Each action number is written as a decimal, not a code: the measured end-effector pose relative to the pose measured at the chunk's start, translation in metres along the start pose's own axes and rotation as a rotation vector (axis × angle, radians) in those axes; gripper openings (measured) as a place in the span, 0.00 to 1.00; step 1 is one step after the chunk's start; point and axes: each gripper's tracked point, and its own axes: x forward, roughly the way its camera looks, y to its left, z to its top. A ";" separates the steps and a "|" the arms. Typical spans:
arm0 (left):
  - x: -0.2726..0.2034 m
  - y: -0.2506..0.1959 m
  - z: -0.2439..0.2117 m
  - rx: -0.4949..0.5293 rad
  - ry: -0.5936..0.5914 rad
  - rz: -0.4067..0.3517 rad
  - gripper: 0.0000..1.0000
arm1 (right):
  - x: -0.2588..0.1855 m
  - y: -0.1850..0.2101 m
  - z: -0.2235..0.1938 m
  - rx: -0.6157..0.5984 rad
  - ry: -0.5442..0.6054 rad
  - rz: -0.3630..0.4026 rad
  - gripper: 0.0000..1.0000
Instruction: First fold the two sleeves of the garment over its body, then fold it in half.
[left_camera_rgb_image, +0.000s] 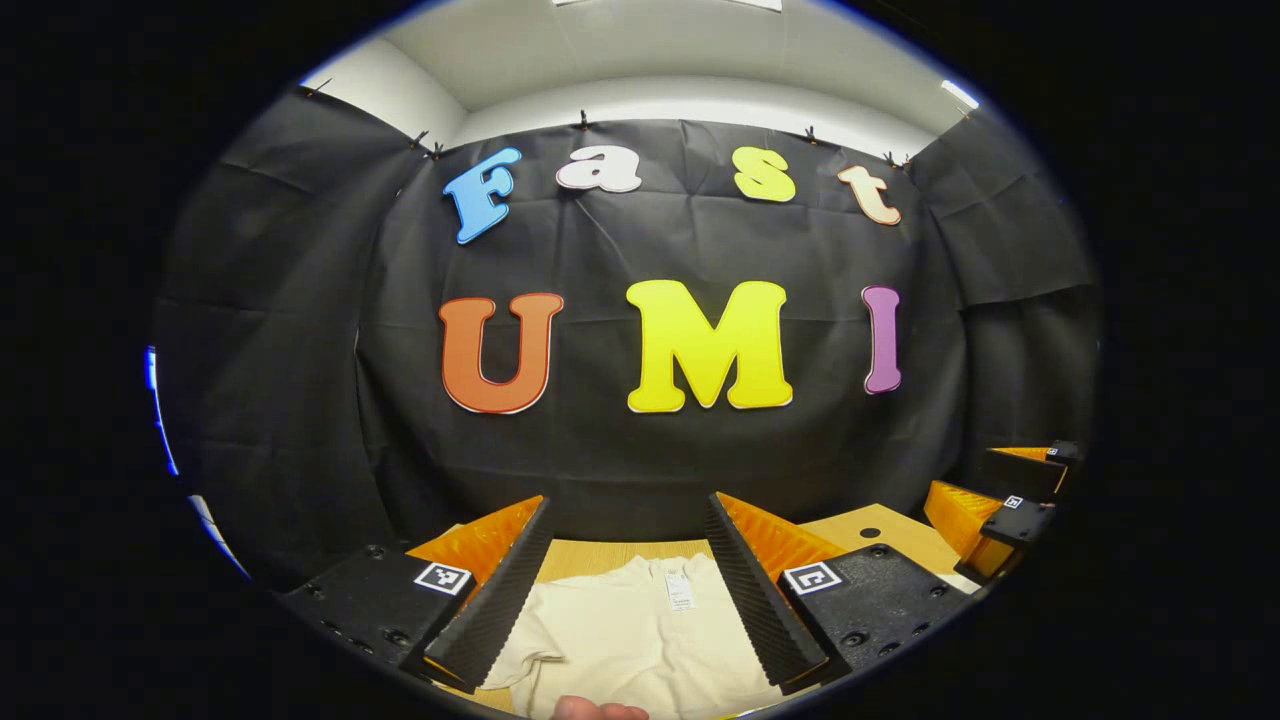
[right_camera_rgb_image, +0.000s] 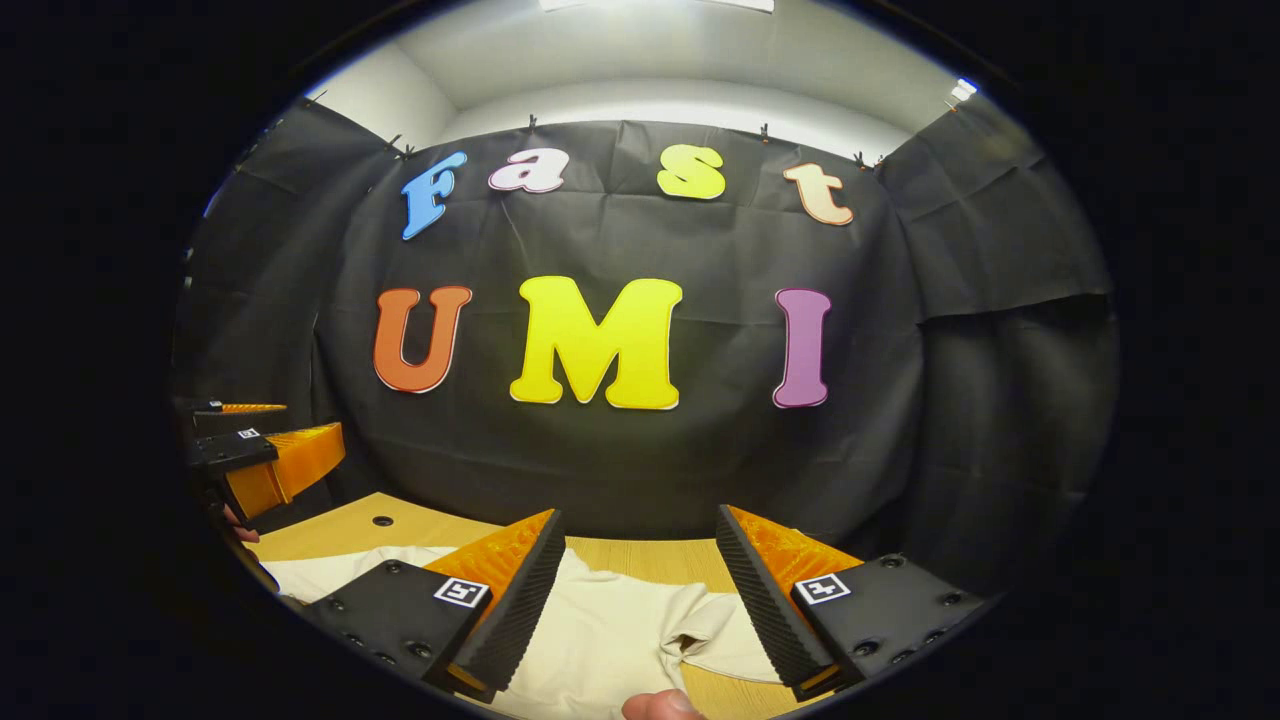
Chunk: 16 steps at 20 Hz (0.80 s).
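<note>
Garment (left_camera_rgb_image: 640, 640) flat on table (left_camera_rgb_image: 880, 535), both sleeves unfolded. Left gripper (left_camera_rgb_image: 625, 590) and right gripper (right_camera_rgb_image: 635, 600) held above garment, jaws wide, gripping nothing. Risk — snagging body cloth along with rumpled sleeve (right_camera_rgb_image: 700, 625), dragging garment askew.

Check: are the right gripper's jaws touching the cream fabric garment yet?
Apart. The right gripper view shows the right gripper, jaws spread, held above the cream fabric garment.

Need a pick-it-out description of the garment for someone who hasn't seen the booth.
Find the wooden table in front of the black cloth wall. On it lies the garment, a cream short-sleeved shirt spread flat, with a small white tag inside the neckline. It is the one soft, pale thing there, below both open grippers.
</note>
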 end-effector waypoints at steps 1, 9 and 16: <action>0.000 -0.001 -0.001 -0.002 0.001 -0.003 0.98 | 0.001 -0.001 0.000 0.006 0.004 -0.002 0.95; -0.005 -0.011 -0.015 -0.018 0.048 -0.040 0.98 | -0.003 -0.044 -0.010 -0.004 0.048 -0.047 0.95; -0.017 -0.033 -0.031 0.003 0.100 -0.096 0.97 | -0.024 -0.167 -0.060 -0.052 0.201 -0.174 0.94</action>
